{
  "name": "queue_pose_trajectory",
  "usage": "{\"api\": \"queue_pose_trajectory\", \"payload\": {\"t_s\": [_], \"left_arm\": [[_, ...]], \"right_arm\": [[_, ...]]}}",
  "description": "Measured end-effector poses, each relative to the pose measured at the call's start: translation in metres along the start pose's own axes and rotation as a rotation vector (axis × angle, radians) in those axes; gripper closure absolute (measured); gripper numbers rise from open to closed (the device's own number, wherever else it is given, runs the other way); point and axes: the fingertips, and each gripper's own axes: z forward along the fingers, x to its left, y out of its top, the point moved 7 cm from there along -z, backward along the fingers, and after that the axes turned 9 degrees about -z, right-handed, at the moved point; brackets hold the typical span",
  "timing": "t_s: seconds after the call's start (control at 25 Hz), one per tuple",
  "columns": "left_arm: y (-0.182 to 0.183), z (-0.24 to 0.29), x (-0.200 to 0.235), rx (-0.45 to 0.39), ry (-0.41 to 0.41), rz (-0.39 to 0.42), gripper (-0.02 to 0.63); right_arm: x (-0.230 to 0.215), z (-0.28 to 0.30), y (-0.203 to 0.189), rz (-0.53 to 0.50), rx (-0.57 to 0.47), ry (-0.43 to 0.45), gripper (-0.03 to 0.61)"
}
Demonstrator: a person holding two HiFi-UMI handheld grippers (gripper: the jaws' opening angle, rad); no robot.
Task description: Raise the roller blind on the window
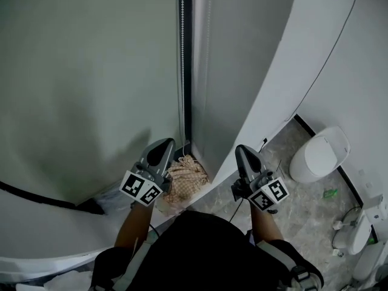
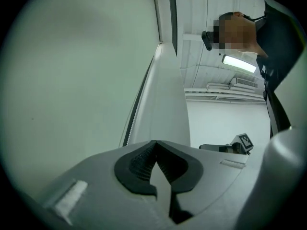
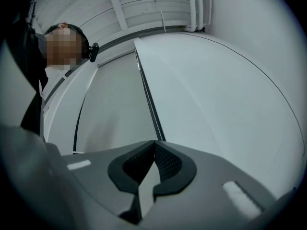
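The grey roller blind [image 1: 91,71] hangs lowered over the window, and its bead chain [image 1: 181,53] drops beside the dark frame strip [image 1: 187,59]. My left gripper [image 1: 163,145] is shut and empty, its tip close to the lower part of the chain. My right gripper [image 1: 241,151] is also shut and empty, pointing at a second grey panel [image 1: 242,59] to the right of the strip. In the left gripper view the jaws [image 2: 155,142] meet with nothing between them, the blind [image 2: 72,71] fills the left and the chain [image 2: 135,114] runs upward. The right gripper [image 3: 154,142] faces the chain [image 3: 151,104].
A beige cloth bundle [image 1: 185,177] lies on the floor at the foot of the chain. A white wall [image 1: 315,41] closes the right side. A white toilet [image 1: 320,153] stands on the grey stone floor [image 1: 303,205] at the right. A white curved rim [image 1: 36,223] runs along the lower left.
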Motion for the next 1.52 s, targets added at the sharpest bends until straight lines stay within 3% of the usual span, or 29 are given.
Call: {"api": "queue_pose_trajectory", "payload": {"t_s": [0.36,0.4,0.52,0.72,0.92,1.16,1.28,1.36,1.52], "left_arm": [[0.005,0.046,0.003,0.035,-0.096,-0.06,0.607],[0.008,0.059,0.004,0.036,-0.11,-0.086,0.557],[0.017,0.094,0.005,0.017,-0.148,-0.151,0.511],[0.047,0.133,0.007,-0.06,-0.162,-0.153,0.48],[0.063,0.159,0.009,-0.085,-0.153,-0.115,0.48],[0.058,0.17,0.006,-0.08,-0.156,-0.129,0.48],[0.052,0.171,0.006,-0.068,-0.165,-0.147,0.514],[0.05,0.168,0.003,-0.056,-0.175,-0.133,0.597],[0.052,0.162,-0.012,-0.039,-0.225,-0.086,0.6]], "right_arm": [[0.004,-0.006,0.009,-0.023,0.002,-0.02,0.575],[0.004,-0.006,0.012,-0.025,0.0,-0.02,0.575],[0.002,-0.009,0.016,-0.032,-0.002,-0.027,0.575],[0.01,-0.018,0.024,-0.008,-0.024,-0.048,0.575],[0.014,-0.028,0.028,-0.004,-0.039,-0.065,0.575],[0.01,-0.044,0.025,-0.058,-0.007,-0.096,0.575],[0.011,-0.048,0.021,-0.049,-0.001,-0.105,0.575],[0.013,-0.05,0.018,-0.045,0.004,-0.108,0.575],[0.016,-0.05,0.022,-0.048,0.0,-0.101,0.575]]}}
